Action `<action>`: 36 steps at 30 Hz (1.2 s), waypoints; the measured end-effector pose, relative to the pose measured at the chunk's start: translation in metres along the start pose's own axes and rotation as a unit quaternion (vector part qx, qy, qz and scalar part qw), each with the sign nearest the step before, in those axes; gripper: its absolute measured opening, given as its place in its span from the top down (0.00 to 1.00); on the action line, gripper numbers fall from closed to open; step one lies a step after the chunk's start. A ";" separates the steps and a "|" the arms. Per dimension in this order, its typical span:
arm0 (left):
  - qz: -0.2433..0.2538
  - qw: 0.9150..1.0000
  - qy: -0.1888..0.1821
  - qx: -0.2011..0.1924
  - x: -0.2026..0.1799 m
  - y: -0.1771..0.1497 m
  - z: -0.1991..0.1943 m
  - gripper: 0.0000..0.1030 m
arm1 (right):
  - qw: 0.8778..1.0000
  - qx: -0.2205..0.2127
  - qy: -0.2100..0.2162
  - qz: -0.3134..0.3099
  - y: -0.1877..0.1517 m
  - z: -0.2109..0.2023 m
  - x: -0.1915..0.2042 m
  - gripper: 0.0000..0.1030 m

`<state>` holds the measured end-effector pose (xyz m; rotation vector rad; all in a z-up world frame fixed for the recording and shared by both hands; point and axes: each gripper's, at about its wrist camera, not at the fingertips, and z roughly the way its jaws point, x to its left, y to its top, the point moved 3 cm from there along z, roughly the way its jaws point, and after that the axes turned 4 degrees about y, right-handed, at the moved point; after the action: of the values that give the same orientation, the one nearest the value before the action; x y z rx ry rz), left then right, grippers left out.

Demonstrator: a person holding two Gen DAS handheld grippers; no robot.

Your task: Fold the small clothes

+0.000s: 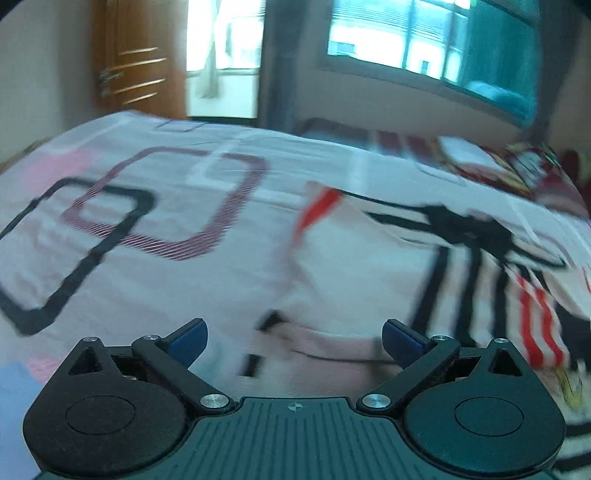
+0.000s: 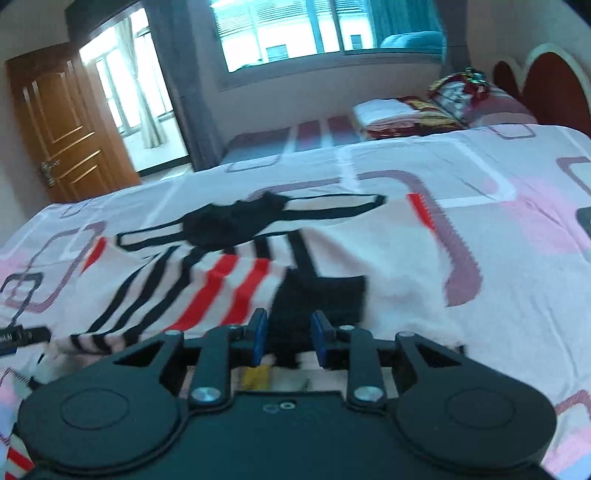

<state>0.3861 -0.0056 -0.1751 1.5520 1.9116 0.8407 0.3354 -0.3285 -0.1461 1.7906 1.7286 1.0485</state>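
Left tongs [image 1: 294, 334] are spread wide, blue pads [image 1: 188, 339] far apart, nothing between them. We see them hovering over the near edge of the striped garment [image 1: 369, 280], not touching it as far as the blurred view lets us judge.

Right tongs [image 2: 289, 339] stand narrowly parted. Black fabric of the garment's patch [image 2: 325, 295] sits in the gap between the blue pads [image 2: 260, 334]; we can't tell whether the pads press on it or just flank it.

Striped garment lies spread flat on the bed [image 2: 498, 229], roughly mid-bed in the right wrist view. White body with black and red stripes, red trim at the sleeve edges. One side panel with the red stripes is folded over toward the middle. Near hem runs under both tongs.

Black strappy top [image 2: 236, 221] lies on the far part of the striped garment, straps trailing out left and right.

Bed sheet is pink and white with rounded-rectangle outlines in black and maroon. Folded stack of cloth [image 2: 391, 114] sits at the far end of the bed, beside a dark red patterned bundle [image 2: 461, 88]. Red headboard [image 2: 546, 88] is at far right.

Wooden door [image 2: 62, 122] stands open at left, window [image 2: 314, 26] across the back wall. Left wrist view is heavily motion-blurred, so we leave its detail out.
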 end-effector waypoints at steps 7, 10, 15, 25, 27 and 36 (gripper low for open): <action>-0.010 0.998 0.035 0.054 0.019 -0.027 0.023 0.03 | 0.999 0.042 -0.009 -0.022 -0.013 0.026 -0.004 0.75; -0.022 0.998 0.017 0.055 0.020 -0.027 0.005 0.03 | 0.998 0.049 -0.033 -0.030 -0.013 0.014 -0.007 0.73; 0.008 0.996 -0.065 0.059 -0.034 -0.031 -0.018 0.03 | 0.997 0.053 0.028 -0.043 -0.027 -0.002 0.030 0.71; 0.107 0.992 -0.053 0.041 -0.031 -0.083 -0.045 0.00 | 0.987 0.094 0.029 -0.130 -0.078 -0.020 0.059 0.75; 0.097 0.993 -0.039 0.049 -0.011 -0.088 -0.053 0.00 | 0.990 0.088 0.006 -0.112 -0.085 -0.037 0.030 0.76; 0.038 0.997 -0.004 0.063 0.013 -0.103 -0.085 0.00 | 0.992 0.069 -0.047 -0.098 -0.100 -0.091 -0.015 0.72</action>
<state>0.2542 -0.0187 -0.1962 1.7090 1.9439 0.7567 0.2024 -0.3480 -0.1689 1.6795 1.9128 0.7685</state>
